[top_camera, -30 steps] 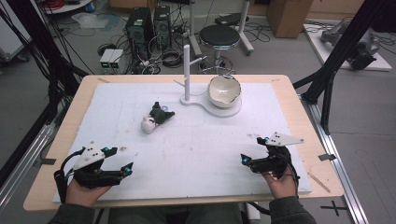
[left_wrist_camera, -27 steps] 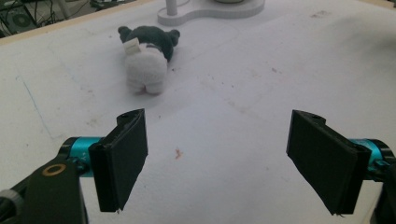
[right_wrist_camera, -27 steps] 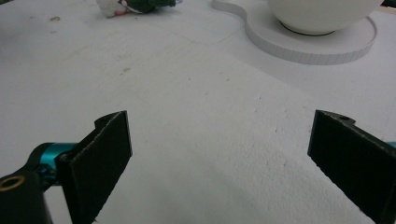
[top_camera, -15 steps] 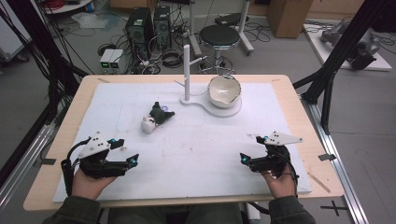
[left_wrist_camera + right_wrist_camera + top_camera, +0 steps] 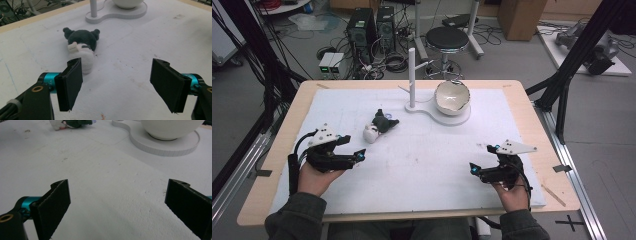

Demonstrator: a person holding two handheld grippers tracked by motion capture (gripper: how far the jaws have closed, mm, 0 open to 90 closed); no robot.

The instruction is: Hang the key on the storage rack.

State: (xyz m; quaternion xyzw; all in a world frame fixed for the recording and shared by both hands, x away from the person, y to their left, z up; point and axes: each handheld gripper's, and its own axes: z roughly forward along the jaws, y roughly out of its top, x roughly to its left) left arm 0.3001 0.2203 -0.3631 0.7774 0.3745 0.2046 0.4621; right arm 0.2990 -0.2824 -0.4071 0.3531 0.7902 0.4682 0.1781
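Plush toy (image 5: 81, 48) just beyond left fingers (image 5: 72, 82)

- The light is bright and even, and the shadows are soft.
- The white foam sheet (image 5: 437, 150) on the table looks very bright.
- The black flat jaws close to each gripper camera look a bit blurry.

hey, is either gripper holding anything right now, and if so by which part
Nothing is held. The left gripper and right gripper are both open with bare table between their jaws. The plush toy lies apart on the table, untouched.
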